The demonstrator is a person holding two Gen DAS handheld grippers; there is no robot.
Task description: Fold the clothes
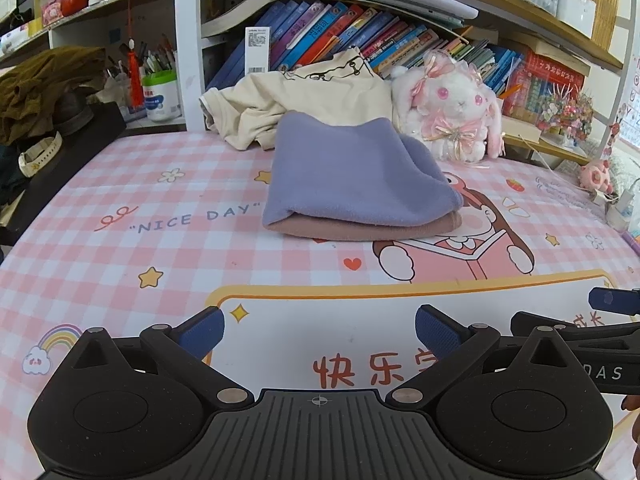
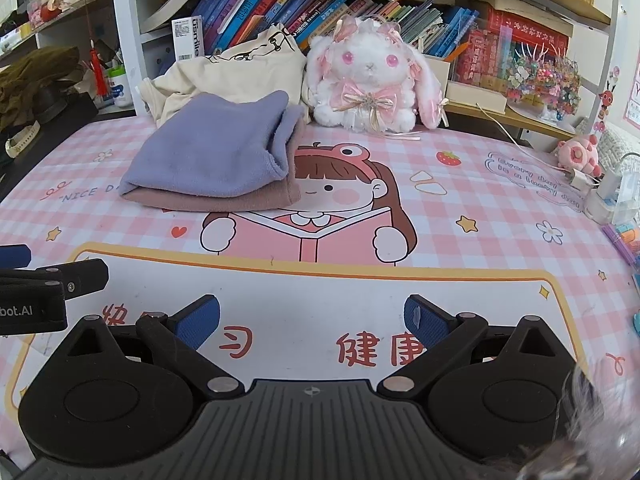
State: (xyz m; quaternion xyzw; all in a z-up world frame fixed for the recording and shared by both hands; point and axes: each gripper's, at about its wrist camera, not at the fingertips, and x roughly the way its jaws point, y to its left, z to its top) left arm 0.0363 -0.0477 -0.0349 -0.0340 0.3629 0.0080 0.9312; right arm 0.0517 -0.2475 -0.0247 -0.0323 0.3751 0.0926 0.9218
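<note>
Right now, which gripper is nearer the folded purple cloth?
Left, narrowly. The left gripper sits almost straight behind the purple cloth; the right gripper sits back and off to its right.

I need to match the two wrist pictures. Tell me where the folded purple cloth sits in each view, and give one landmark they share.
Left wrist view: the folded purple cloth lies centre, slightly right, on top of a pink cloth.
Right wrist view: the folded purple cloth lies left of centre, on the same pink cloth.
Shared landmark: the white plush bunny, behind and right of the cloth.
</note>
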